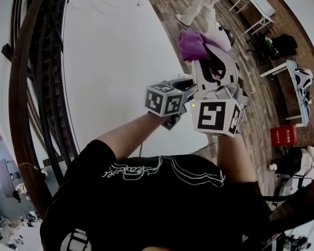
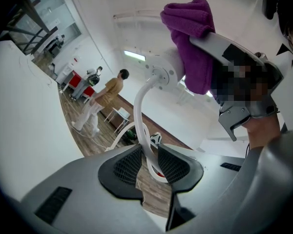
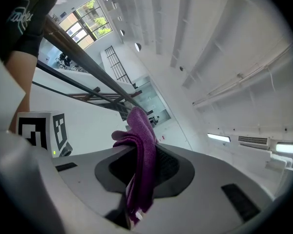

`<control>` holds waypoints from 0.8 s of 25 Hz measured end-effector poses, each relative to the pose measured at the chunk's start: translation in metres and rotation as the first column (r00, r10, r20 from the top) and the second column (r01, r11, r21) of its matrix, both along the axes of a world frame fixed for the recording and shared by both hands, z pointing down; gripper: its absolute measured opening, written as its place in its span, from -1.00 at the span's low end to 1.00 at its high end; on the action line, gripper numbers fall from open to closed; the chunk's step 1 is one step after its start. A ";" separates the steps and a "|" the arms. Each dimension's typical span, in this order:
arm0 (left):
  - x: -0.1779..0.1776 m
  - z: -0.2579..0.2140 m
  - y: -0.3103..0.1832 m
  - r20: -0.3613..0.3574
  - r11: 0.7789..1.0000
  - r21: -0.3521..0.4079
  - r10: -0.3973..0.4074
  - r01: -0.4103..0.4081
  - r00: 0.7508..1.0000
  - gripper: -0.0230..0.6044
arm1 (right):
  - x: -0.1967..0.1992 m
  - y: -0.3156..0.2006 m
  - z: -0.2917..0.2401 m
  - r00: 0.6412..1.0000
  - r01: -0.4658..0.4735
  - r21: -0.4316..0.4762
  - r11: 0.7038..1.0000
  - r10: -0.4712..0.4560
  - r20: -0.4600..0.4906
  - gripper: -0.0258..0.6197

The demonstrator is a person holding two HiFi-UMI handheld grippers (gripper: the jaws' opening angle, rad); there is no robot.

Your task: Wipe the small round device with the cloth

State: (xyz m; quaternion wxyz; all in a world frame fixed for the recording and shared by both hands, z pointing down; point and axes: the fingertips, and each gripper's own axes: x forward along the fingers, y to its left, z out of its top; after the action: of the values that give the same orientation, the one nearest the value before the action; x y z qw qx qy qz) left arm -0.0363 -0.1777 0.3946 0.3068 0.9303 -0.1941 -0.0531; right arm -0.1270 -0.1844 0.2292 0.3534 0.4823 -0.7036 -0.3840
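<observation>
Both grippers are raised in front of me over the table's right edge. My right gripper (image 3: pixel 141 167) is shut on a folded purple cloth (image 3: pixel 142 140), which sticks up past its jaws. In the head view the cloth (image 1: pixel 191 45) lies against the small round white device (image 1: pixel 220 35). My left gripper (image 2: pixel 149 165) is shut on the device's curved white stem (image 2: pixel 139 111), which rises to the round head (image 2: pixel 158 73). There the cloth (image 2: pixel 193 48) hangs just right of the head and touches it. In the head view the left gripper (image 1: pixel 184 88) sits just left of the right gripper (image 1: pixel 206 54).
A large white table (image 1: pixel 120 51) lies below and to the left. A dark railing (image 1: pixel 26 88) runs along the far left. On the brick-patterned floor a person (image 1: pixel 199 1) stands beyond the table, near a small white table (image 1: pixel 259 7). A red box (image 1: pixel 283 136) sits at the right.
</observation>
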 end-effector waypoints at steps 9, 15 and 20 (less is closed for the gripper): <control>0.000 -0.002 -0.003 -0.037 1.000 -0.006 -0.017 0.017 0.999 -0.58 | -0.002 -0.005 0.025 0.999 0.022 -0.118 0.993 -0.018 0.038 -0.72; 0.000 -0.003 -0.007 -0.047 1.000 -0.003 -0.024 0.024 0.999 -0.58 | -0.005 -0.003 0.043 0.992 0.072 -0.219 0.973 -0.046 0.121 -0.72; 0.004 -0.005 -0.002 -0.047 0.999 0.002 -0.032 0.032 0.998 -0.58 | -0.004 0.009 0.051 0.982 0.113 -0.273 0.956 -0.065 0.177 -0.72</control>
State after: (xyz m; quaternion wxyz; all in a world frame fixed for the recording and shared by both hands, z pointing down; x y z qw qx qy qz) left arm -0.0318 -0.1802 0.3896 0.3090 0.9260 -0.2016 -0.0802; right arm -0.1313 -0.1749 0.2804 0.3407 0.4252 -0.7991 -0.2540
